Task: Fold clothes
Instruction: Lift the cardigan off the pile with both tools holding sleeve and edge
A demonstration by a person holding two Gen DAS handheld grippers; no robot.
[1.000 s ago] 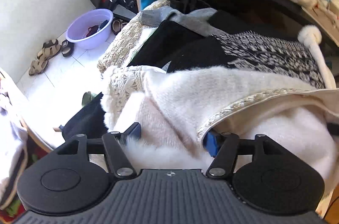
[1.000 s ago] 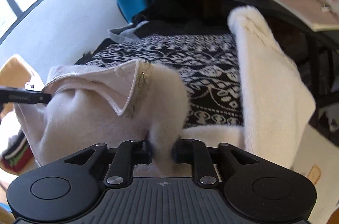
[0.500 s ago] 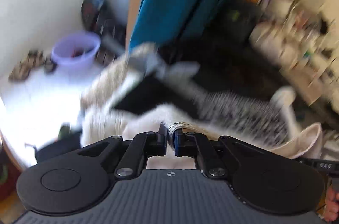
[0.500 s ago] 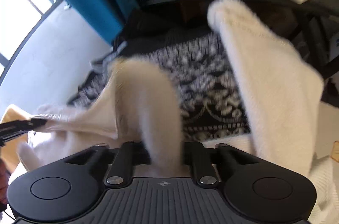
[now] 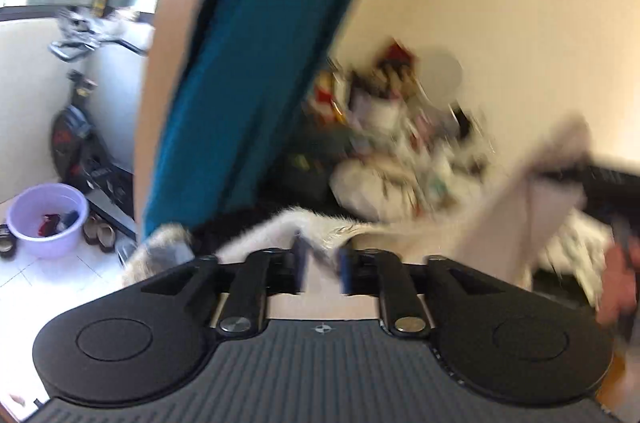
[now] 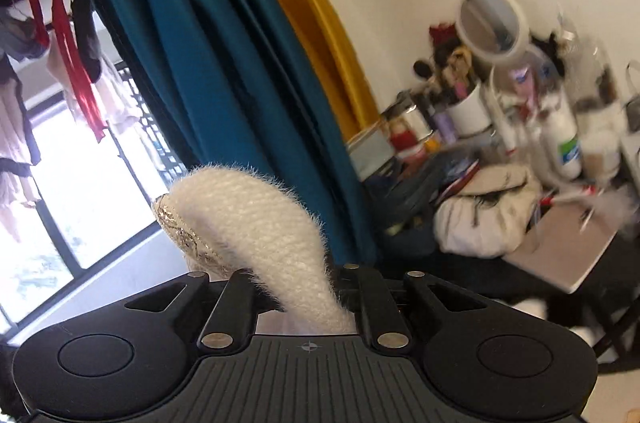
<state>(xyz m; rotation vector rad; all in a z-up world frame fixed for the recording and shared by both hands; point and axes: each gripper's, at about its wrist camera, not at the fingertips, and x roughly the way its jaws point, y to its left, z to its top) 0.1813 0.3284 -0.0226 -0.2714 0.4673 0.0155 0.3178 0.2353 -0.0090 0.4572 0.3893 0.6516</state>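
We have the left gripper (image 5: 322,273) with its jaws just opening a little; white fluffy sweater (image 5: 384,231) fabric sits between them, but blur hides whether the pads press on it. The right gripper (image 6: 308,297) pinches a furry fold of the same sweater. The sweater hangs stretched between both. A teal curtain (image 6: 224,63) is far behind, a cluttered desk (image 6: 560,243) at right.
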